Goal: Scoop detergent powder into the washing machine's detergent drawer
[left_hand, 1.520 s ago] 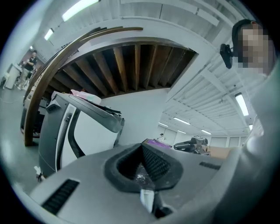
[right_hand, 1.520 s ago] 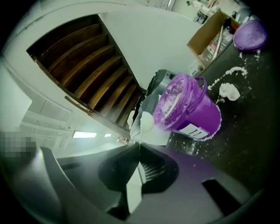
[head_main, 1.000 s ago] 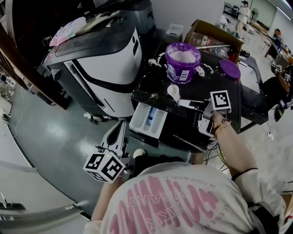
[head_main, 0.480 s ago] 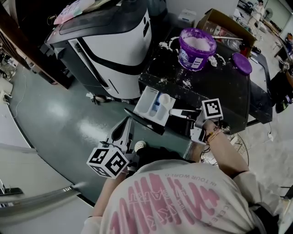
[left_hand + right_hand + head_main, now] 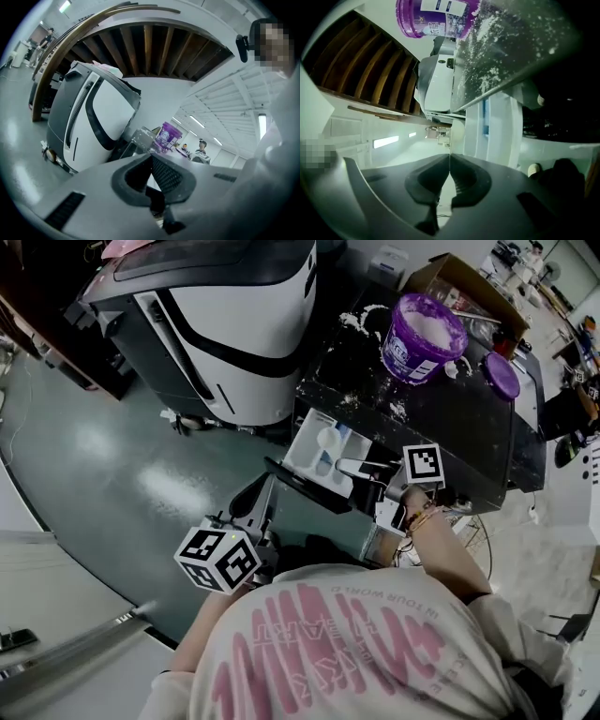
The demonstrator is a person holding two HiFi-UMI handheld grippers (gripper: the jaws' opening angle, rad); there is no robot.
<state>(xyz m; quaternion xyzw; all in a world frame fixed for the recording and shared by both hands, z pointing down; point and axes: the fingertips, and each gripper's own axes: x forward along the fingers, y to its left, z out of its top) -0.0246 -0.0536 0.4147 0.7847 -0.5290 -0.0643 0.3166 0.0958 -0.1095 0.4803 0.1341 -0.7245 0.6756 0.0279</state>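
Scoop (image 5: 328,440) has reached the drawer (image 5: 300,454), seemingly full; right claw (image 5: 449,158) clamps it; left claw (image 5: 151,158) closed.

The washing machine (image 5: 234,315) runs off the top edge of the head view. The person's shirt (image 5: 347,652) fills the bottom of that view and hides the legs and the floor beneath. The bowl of the scoop (image 5: 328,440) covers part of the detergent drawer (image 5: 302,454); whether it holds powder cannot be told. In the right gripper view the purple tub (image 5: 436,18) is cut by the top edge and its label print is too small to read. The right side there is too dark to make out.
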